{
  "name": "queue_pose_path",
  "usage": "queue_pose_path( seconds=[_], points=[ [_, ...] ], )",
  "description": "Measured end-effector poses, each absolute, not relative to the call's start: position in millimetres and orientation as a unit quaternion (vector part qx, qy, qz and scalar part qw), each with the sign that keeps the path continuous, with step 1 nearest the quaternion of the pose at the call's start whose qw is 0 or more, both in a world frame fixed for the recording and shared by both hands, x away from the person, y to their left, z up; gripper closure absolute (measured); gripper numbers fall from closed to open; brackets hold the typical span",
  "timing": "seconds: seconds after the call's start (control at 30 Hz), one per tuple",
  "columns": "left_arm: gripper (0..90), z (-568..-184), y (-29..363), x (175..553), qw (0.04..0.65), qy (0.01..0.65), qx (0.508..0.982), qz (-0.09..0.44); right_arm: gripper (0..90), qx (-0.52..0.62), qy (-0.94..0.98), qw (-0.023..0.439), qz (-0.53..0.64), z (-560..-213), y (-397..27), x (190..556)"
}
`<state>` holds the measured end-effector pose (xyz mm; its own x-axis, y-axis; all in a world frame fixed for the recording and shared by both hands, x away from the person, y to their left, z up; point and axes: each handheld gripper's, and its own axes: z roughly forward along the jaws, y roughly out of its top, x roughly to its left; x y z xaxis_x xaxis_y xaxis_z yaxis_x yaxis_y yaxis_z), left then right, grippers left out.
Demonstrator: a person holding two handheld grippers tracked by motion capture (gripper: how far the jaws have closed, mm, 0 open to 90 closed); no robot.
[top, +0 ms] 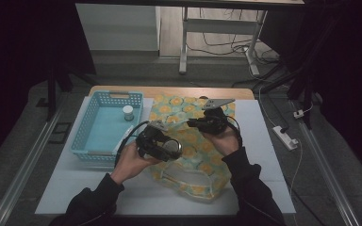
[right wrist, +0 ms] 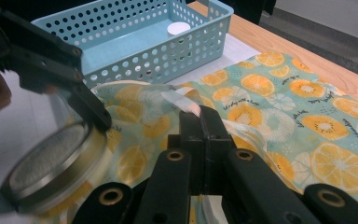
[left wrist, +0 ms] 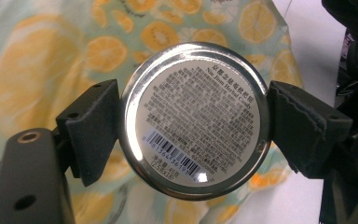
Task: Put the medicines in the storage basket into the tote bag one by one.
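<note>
Over table (top: 264,141), left gripper (top: 162,146) level.

we see blue perforated basket (top: 90,141) at left of surface (top: 264,155), small white-capped jar (top: 128,113) upright inside it; power strip (top: 285,137) on floor at right.

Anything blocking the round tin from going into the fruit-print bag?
Nothing solid visible. The left gripper holds the round tin just above the fruit-print bag. The right gripper pinches a bag strap and lifts that edge. How far the bag's mouth is open can't be told.
</note>
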<state>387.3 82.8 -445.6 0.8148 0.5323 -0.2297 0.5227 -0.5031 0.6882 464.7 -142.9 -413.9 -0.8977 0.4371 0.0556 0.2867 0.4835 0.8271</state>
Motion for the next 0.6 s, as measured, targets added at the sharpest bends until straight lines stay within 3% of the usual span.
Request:
queue_pose_path(
  seconds=[0.6],
  points=[
    [20.2,-462.9,52.4,421.5,0.39,0.319,0.864,0.018,90.0,0.207,0.858,0.08,0.462,-412.9,-142.0,463.6]
  ],
)
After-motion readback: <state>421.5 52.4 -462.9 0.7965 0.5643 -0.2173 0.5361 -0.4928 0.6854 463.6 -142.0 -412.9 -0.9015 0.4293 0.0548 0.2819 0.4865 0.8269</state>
